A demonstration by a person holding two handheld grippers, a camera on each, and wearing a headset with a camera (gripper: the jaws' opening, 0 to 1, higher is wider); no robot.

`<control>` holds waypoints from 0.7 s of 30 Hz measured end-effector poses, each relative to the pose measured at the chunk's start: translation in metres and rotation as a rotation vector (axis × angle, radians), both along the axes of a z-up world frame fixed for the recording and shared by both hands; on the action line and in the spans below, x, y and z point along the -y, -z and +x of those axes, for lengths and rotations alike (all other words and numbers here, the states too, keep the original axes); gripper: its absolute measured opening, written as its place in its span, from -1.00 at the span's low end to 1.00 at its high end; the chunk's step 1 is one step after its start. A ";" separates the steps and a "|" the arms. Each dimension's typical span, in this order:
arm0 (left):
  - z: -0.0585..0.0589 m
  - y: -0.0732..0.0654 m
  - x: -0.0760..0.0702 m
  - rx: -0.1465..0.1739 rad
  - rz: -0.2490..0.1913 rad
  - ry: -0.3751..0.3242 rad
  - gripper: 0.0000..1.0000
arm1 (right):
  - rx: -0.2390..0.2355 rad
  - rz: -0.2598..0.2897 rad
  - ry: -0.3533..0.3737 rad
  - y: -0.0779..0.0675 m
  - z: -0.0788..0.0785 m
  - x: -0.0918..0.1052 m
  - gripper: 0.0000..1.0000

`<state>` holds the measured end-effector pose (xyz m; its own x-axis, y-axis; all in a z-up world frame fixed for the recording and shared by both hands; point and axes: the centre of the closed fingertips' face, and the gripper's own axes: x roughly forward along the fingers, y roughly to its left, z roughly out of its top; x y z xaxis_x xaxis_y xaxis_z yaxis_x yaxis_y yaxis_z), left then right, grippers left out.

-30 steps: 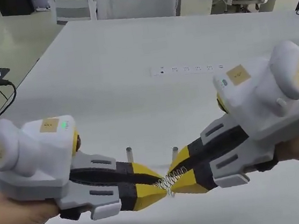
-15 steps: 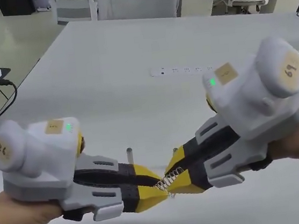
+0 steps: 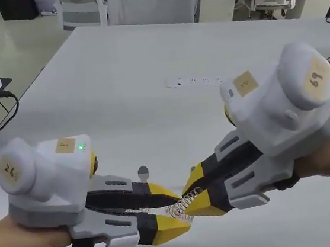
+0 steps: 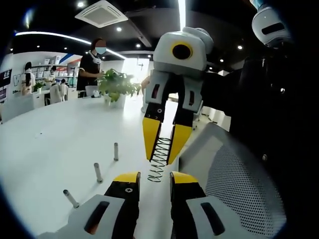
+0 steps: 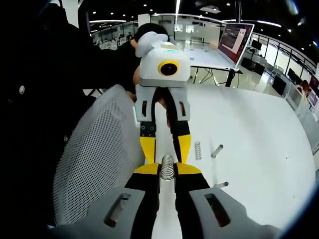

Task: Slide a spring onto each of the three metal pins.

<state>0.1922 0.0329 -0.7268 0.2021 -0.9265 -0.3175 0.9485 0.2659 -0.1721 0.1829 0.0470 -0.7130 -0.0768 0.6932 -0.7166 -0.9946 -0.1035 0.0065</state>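
The spring (image 3: 183, 203) is held off the tabletop (image 4: 60, 134), between the two tools and in front of the person. One end is clamped in the right claw (image 4: 159, 160). The jaws of that claw are closed on the coils, and the rest of the spring projects freely toward the opposing tool. The left claw (image 4: 154, 179) faces it tip to tip with its jaws parted by a clear gap and nothing gripped. The free end of the spring lies at or just inside that gap; contact with either jaw cannot be confirmed. The three metal pins (image 4: 98, 172) stand upright in a short row on the tabletop, to the side of the claws in the left gripper view and close beyond them in the head view. All three appear bare. A second spring (image 5: 198, 150) lies flat on the tabletop just beside one pin in the right gripper view. A mesh chair back (image 4: 239, 184) sits behind the working area. Assessment: the task is at its first stage, with the spring being positioned in the air and no pin loaded yet. The next move calls for turning the spring so that its open bore points down. It must then be aligned coaxially over one pin and lowered along the pin before the right claw opens. Grip pressure should be kept light, since a thin coil is likely to deform or spring away under excess force.
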 end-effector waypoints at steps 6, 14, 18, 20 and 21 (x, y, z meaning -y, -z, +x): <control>0.003 0.001 -0.005 -0.004 -0.004 -0.025 -0.53 | 0.011 -0.018 0.006 0.001 0.004 0.004 -0.83; 0.007 0.004 -0.018 -0.014 -0.001 -0.077 -0.35 | 0.026 -0.038 0.032 0.003 0.011 0.012 -0.83; 0.009 0.006 -0.027 -0.018 0.001 -0.112 -0.23 | 0.032 -0.050 0.041 0.004 0.015 0.017 -0.83; 0.010 0.007 -0.031 -0.020 0.000 -0.129 -0.20 | 0.034 -0.055 0.046 0.004 0.017 0.019 -0.83; 0.010 0.008 -0.033 -0.023 -0.001 -0.136 -0.20 | 0.033 -0.057 0.051 0.004 0.019 0.021 -0.83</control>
